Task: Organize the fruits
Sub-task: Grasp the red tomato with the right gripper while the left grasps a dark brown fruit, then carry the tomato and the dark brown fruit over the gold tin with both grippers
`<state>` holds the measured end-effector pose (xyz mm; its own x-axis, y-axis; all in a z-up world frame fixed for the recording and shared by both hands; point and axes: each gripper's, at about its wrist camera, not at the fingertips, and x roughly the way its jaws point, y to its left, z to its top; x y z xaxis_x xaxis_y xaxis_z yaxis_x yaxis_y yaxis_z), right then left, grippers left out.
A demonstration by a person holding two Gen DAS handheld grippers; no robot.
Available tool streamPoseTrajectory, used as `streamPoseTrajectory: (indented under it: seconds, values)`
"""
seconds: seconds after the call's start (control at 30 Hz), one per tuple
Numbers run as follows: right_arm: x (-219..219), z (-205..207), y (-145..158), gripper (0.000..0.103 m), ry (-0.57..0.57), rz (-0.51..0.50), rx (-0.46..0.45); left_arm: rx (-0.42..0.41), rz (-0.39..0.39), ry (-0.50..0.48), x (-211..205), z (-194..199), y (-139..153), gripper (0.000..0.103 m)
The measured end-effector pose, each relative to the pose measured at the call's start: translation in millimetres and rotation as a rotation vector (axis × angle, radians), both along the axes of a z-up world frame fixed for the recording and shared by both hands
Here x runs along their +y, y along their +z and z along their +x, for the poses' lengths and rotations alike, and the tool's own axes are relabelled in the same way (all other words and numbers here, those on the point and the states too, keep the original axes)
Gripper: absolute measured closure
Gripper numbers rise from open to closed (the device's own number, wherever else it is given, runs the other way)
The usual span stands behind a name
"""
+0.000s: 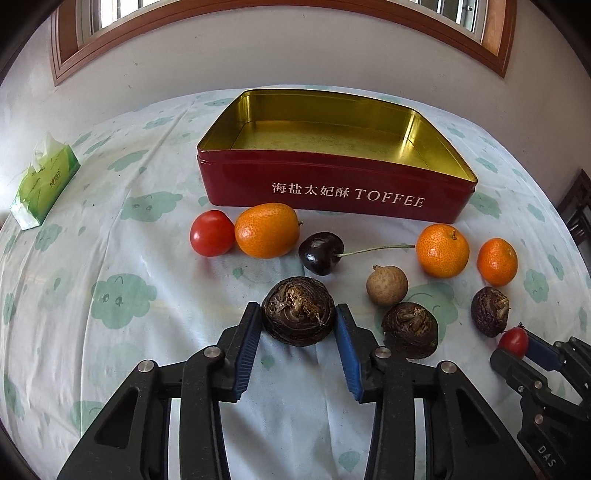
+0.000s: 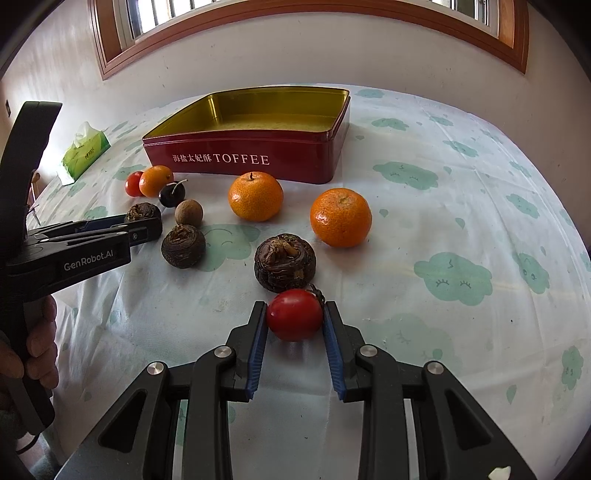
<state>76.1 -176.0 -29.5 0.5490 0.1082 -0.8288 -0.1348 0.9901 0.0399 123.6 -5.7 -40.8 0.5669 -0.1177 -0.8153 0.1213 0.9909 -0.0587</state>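
An open red toffee tin point(image 1: 332, 184) with an empty gold inside stands at the back of the table; it also shows in the right wrist view point(image 2: 240, 158). My left gripper point(image 1: 298, 314) is shut on a dark water chestnut point(image 1: 298, 315), low over the cloth. My right gripper point(image 2: 295, 314) is shut on a small red tomato point(image 2: 294, 314), which also shows in the left wrist view point(image 1: 513, 341). On the cloth lie three mandarins point(image 1: 266, 230) point(image 1: 442, 250) point(image 1: 497, 261), another tomato point(image 1: 211, 233), a dark cherry point(image 1: 320, 253), a longan point(image 1: 386, 285) and two more water chestnuts point(image 1: 410, 329) point(image 1: 490, 311).
A green tissue pack point(image 1: 44, 182) lies at the far left of the table. The table wears a white cloth with green cloud prints point(image 2: 454, 277). A wall with a wooden window frame point(image 1: 258, 22) stands behind the table.
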Motion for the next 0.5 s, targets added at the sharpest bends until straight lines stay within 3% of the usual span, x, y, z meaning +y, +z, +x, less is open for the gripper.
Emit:
streamPoseTrajectory:
  seconds: [0.5]
  values:
    - [2, 1, 0, 0.075, 0.0, -0.019, 0.007, 0.011, -0.016, 0.008, 5, -16, 0, 0.063]
